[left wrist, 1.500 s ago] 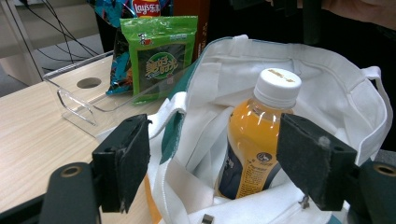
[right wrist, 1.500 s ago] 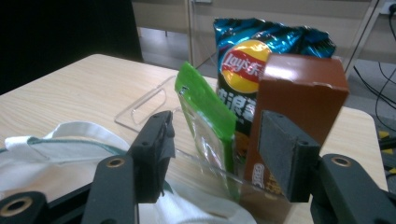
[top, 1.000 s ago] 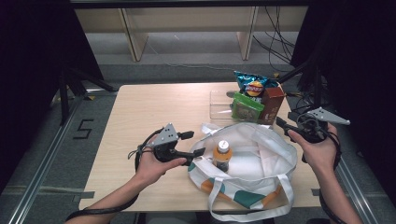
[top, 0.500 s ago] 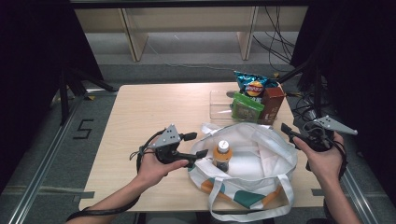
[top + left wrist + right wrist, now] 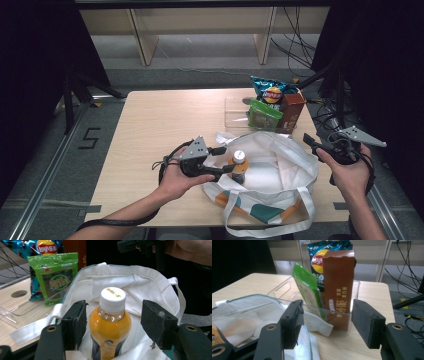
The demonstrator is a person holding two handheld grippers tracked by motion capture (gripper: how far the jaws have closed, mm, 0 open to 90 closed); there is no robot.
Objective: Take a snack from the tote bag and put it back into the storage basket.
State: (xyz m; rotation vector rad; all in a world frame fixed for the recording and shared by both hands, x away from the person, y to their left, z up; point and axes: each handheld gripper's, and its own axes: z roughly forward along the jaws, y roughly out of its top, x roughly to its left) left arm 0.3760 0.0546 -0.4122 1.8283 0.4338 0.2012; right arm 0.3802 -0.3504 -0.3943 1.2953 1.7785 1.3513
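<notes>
An orange drink bottle (image 5: 239,167) with a white cap stands upright inside the open white tote bag (image 5: 280,165). My left gripper (image 5: 226,160) reaches in from the left, its jaws on either side of the bottle (image 5: 110,322). They have just been closing. The left pad sits at the bottle's side and a gap remains at the right pad (image 5: 156,320). My right gripper (image 5: 312,145) hovers at the bag's right rim, open with nothing between its jaws (image 5: 327,322), and faces the snack bin.
A clear plastic bin (image 5: 235,107) at the table's back right holds a chips bag (image 5: 270,92), a green packet (image 5: 264,115) and a brown Oreo box (image 5: 292,110). The bag's handles (image 5: 305,210) hang over the table's front edge.
My left gripper has slid right into the bag, and its jaws have narrowed around the bottle. The right hand has stayed at the bag's right rim.
</notes>
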